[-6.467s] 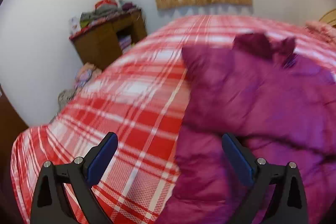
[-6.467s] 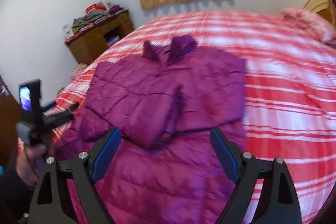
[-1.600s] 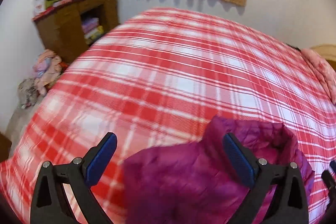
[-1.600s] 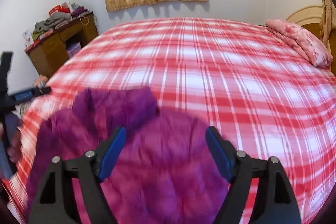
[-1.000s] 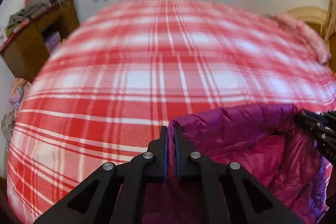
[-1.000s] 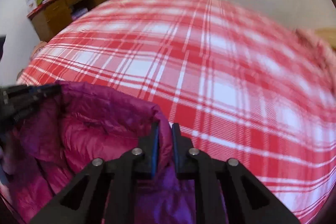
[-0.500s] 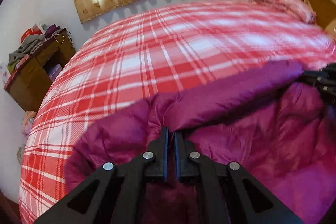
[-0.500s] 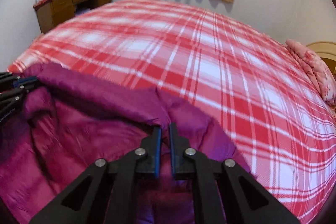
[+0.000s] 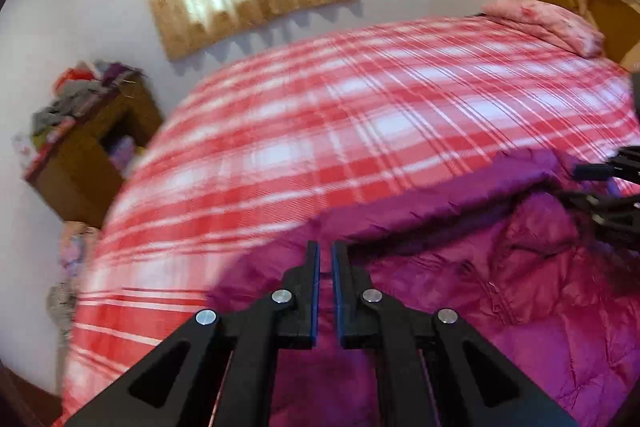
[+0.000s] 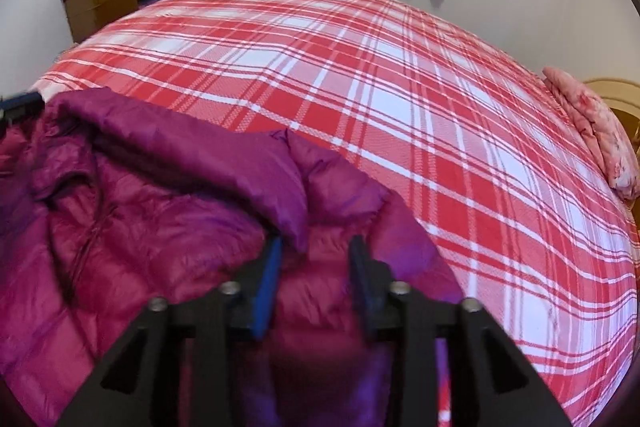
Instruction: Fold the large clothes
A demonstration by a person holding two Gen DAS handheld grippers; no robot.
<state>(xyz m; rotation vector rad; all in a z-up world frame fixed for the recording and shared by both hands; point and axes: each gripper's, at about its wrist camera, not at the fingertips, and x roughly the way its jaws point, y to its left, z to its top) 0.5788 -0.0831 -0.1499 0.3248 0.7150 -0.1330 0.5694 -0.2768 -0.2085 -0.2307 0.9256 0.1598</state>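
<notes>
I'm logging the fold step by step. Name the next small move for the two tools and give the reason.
Probably open the left tool: its jaws stand almost closed on the purple jacket, while the right tool stands open over the fabric, and the folded edge lies on the bed.

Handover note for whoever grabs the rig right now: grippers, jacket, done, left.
Left gripper: jaws nearly shut, with purple jacket fabric between the pads; whether it is truly clamped is unclear.
Right gripper: open, fingers straddling the folded edge, gripping nothing.
Jacket: lies on the near side of the plaid bed, its far edge turned over toward us, lining showing.
Done: one lengthwise fold laid down.
Left: release the left side, flatten, then probably fold again into a compact bundle.
</notes>
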